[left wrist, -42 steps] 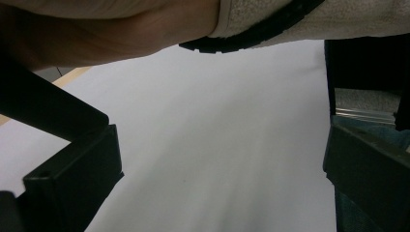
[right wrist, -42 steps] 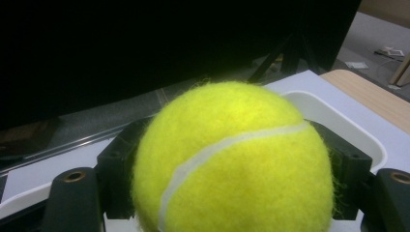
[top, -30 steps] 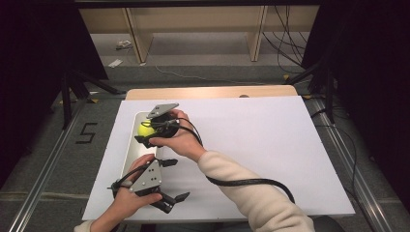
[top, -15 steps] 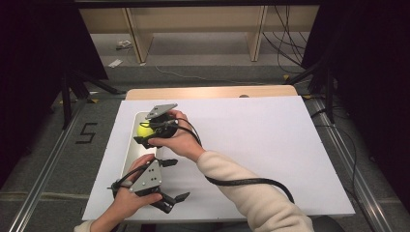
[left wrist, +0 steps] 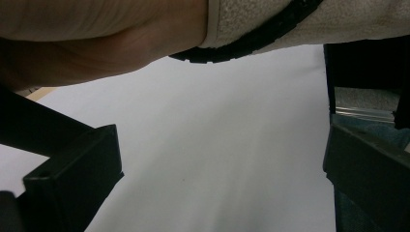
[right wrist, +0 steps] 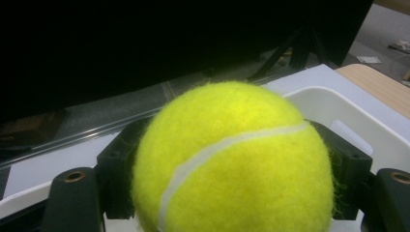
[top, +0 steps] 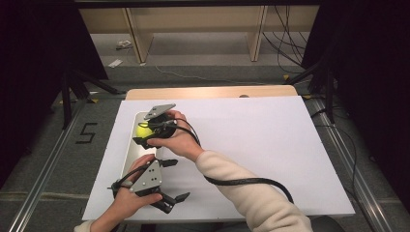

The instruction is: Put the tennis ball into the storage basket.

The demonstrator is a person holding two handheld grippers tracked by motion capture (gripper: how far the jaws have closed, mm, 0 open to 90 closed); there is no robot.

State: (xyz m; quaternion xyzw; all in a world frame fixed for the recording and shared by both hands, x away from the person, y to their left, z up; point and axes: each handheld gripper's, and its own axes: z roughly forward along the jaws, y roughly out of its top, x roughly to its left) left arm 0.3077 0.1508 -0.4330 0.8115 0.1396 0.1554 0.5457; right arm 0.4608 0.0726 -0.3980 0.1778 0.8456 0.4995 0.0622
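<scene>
Right claw grips tennis ball above white tray, left-centre of frame.
Left claw (top: 175, 202), lower left, jaws spread, empty, over white bench (top: 251, 145). Right claw (top: 143, 134) clamped on tennis ball (top: 141, 130), over white tray (top: 129, 151) beneath.

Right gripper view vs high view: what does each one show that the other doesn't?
The right gripper view alone shows the white seam on the tennis ball and the jaw pads pressed on both its sides. The high view alone shows the left gripper open near the table's front edge, plus the right forearm crossing it. Both show the ball in the right gripper above the white tray.
</scene>
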